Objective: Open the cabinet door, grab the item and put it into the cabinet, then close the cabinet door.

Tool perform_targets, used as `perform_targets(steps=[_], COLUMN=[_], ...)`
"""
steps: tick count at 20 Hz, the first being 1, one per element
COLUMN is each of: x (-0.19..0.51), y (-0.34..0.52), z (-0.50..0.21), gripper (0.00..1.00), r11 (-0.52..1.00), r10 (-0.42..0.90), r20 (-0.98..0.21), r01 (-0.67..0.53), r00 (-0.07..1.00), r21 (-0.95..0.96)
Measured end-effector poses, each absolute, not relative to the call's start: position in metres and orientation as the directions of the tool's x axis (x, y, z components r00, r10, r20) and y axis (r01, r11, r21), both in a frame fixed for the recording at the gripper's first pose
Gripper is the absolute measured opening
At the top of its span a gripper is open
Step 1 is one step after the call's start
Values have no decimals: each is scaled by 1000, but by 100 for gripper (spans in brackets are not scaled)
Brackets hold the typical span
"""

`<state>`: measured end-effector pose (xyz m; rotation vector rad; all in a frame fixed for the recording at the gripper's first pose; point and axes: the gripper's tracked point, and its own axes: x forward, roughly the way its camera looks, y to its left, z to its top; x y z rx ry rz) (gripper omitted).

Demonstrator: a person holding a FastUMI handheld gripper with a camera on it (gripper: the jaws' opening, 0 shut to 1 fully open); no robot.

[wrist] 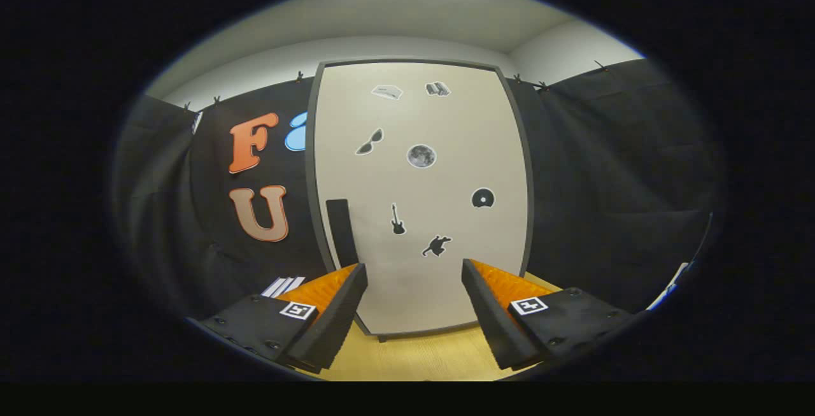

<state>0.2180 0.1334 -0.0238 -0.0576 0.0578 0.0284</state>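
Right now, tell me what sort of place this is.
Likely a staged recording booth: a closed cabinet door with stickers, black cloth walls clipped up, wooden floor. The hand-held gripper is open.

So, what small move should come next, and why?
Probably ease forward toward the dark handle on the door's left edge. The door looks shut, standing on the wooden surface, and the fingers are open, holding nothing, apart from it. Opening comes first in the task.

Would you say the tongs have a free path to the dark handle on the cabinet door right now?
Probably yes: the tongs are open, and nothing stands between them and the handle on the closed cabinet door.
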Motion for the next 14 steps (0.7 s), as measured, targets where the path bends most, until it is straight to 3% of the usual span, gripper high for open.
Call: perform_targets(steps=[14], x=[224], y=[137], z=[-31], gripper=[96], r11=[997], r10=[58], r20=[-44], r01=[-60], r00=[997], r21=[-46])
